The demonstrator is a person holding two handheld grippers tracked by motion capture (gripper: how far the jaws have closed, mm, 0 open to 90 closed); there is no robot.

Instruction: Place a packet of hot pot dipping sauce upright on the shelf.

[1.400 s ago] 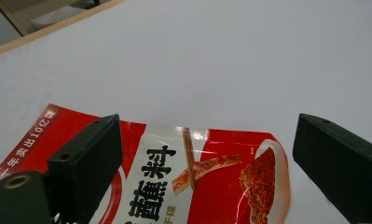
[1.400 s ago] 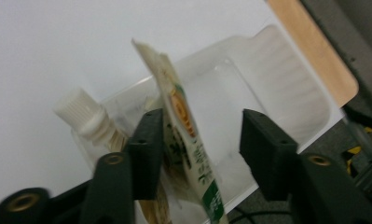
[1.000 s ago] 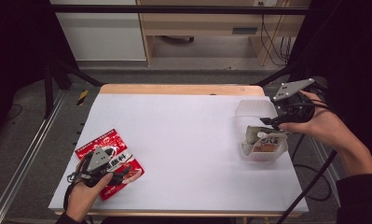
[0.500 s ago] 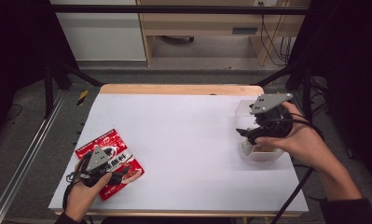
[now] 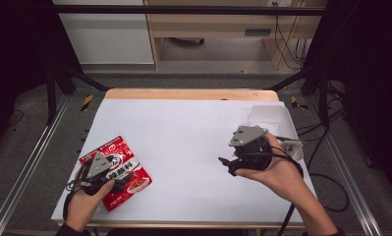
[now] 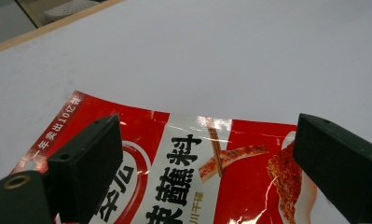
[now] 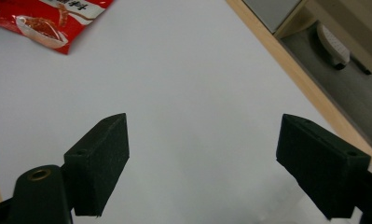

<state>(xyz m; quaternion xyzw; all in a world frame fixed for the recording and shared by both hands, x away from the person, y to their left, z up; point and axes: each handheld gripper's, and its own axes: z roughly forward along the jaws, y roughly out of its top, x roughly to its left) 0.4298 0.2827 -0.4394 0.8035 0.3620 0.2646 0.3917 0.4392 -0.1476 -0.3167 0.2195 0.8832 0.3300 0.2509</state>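
white table [image 5: 193,132]: red packet [image 6: 207,172] under left gripper [image 6: 207,172]

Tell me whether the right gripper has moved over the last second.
Yes. In the high view the right gripper has come away from the clear container at the table's right edge, leftward toward the middle, jaws open.

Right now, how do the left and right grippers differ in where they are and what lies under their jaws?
The left gripper sits at the table's near-left corner over the red seasoning packet; the right gripper is right of centre over bare white table. The left's jaws straddle the packet's printed face; the right's frame nothing, with the clear plastic container behind it. Both are open and hand-held.
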